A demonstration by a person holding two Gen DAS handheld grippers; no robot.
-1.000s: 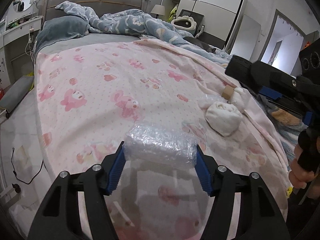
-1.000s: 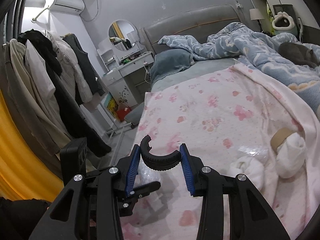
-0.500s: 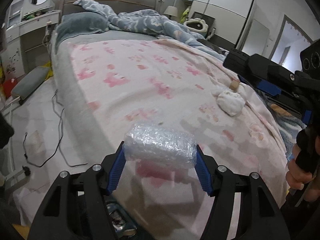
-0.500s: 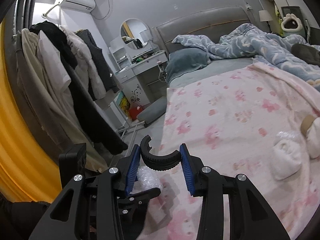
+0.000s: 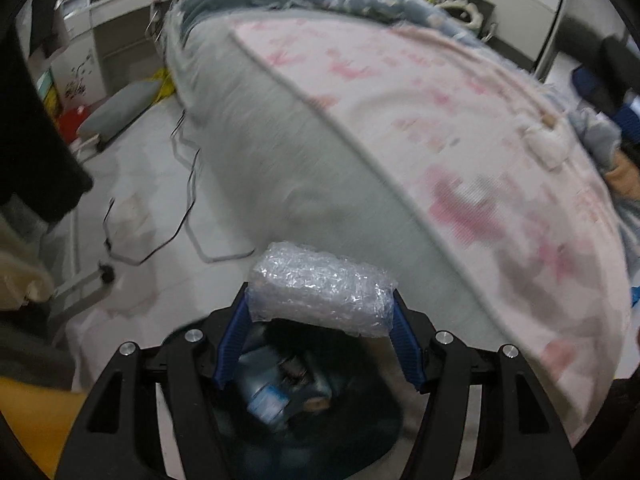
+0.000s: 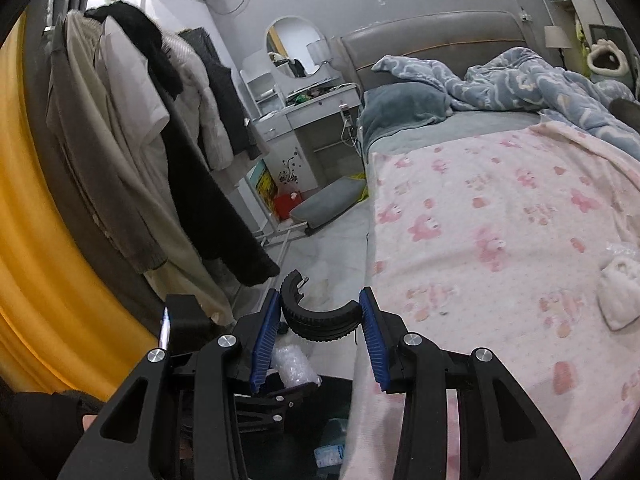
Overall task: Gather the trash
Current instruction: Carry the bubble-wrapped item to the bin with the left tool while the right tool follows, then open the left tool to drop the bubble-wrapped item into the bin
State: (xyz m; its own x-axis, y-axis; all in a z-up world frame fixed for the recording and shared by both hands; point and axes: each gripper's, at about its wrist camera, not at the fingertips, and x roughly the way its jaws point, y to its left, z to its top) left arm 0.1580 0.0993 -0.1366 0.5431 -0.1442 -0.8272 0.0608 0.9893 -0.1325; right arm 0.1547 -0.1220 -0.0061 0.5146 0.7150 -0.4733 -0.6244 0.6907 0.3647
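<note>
Between the blue pads [image 5: 234, 332] of the left gripper [image 5: 320, 300], pinched at both ends: a roll of bubble wrap [image 5: 320, 288], lying crosswise and hanging in the air beside the bed [image 5: 280, 168]. Directly under it, a dark bin [image 5: 372, 432] on the floor, already with a bottle [image 5: 268, 396] with a blue label inside. Seen also from the right wrist view, low and to the left [image 6: 294, 366], over the same bin [image 6: 304, 432].

Probably very light and soft, easy to squash, with a slick plastic skin. Gripped at the two ends, so the roll acts as a spring against the pads; seems secure enough. Likely to unroll or bounce a little when released, so better released low over the bin mouth and not from high. Not fragile, no harm from a drop.

Further out, the right gripper [image 6: 320, 312], closed on a black ribbed half-ring [image 6: 320, 320], held at its two ends with the curve sagging downward. Looks stiffer and heavier than the wrap, maybe rubber; one end rises above the left pad, so could twist in the grip. Held above the bed edge, near the bin but not yet over it.

On the pink blanket [image 6: 500, 220], far right, well apart from both grippers: a white crumpled wad [image 6: 618, 300], presumably more trash waiting. Much motion blur in the left wrist view, so small details of the bin content hard to tell.
</note>
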